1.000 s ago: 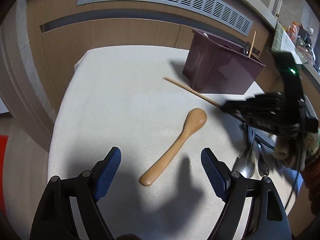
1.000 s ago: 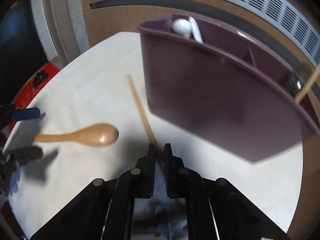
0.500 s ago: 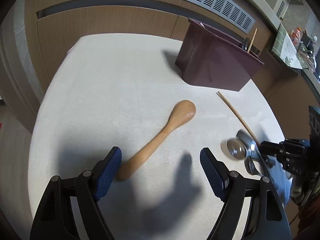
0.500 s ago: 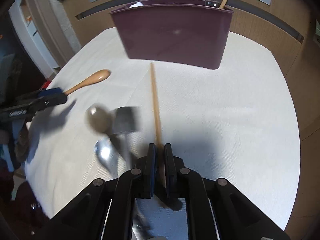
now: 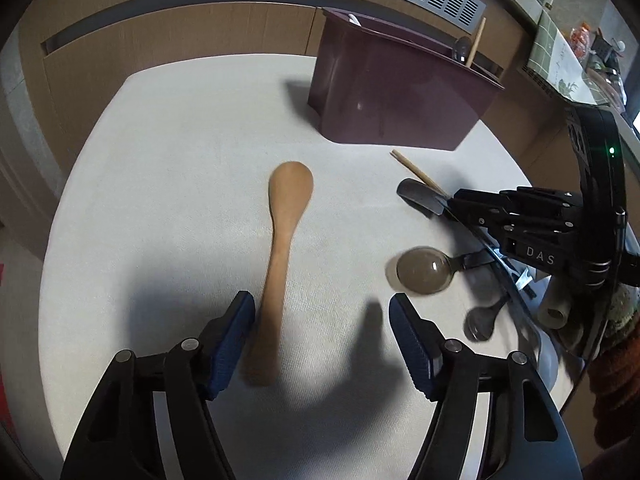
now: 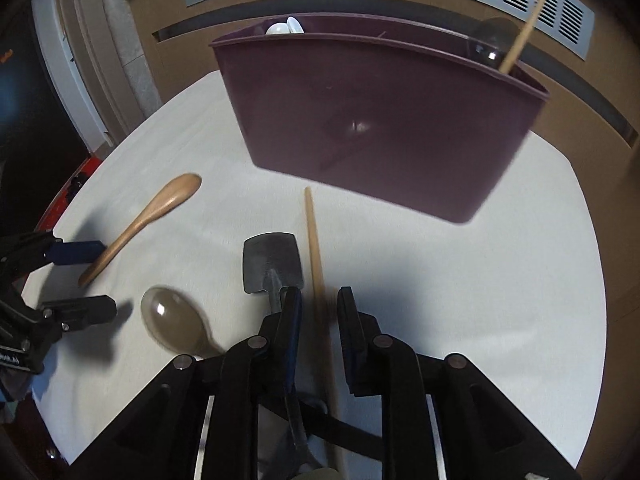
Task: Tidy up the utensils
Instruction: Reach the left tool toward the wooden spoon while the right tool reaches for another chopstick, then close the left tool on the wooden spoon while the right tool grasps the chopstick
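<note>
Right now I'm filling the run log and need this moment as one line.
left gripper: open around wooden spoon handle | right gripper: open, straddling chopstick | both on table | organizer: upright

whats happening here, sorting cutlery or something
Yes. A person with two handheld grippers is sorting utensils into the purple caddy. The right gripper is open around a wooden chopstick lying on the table. The left gripper is open, its left pad beside the wooden spoon handle. A metal spatula and spoon lie nearby.
</note>
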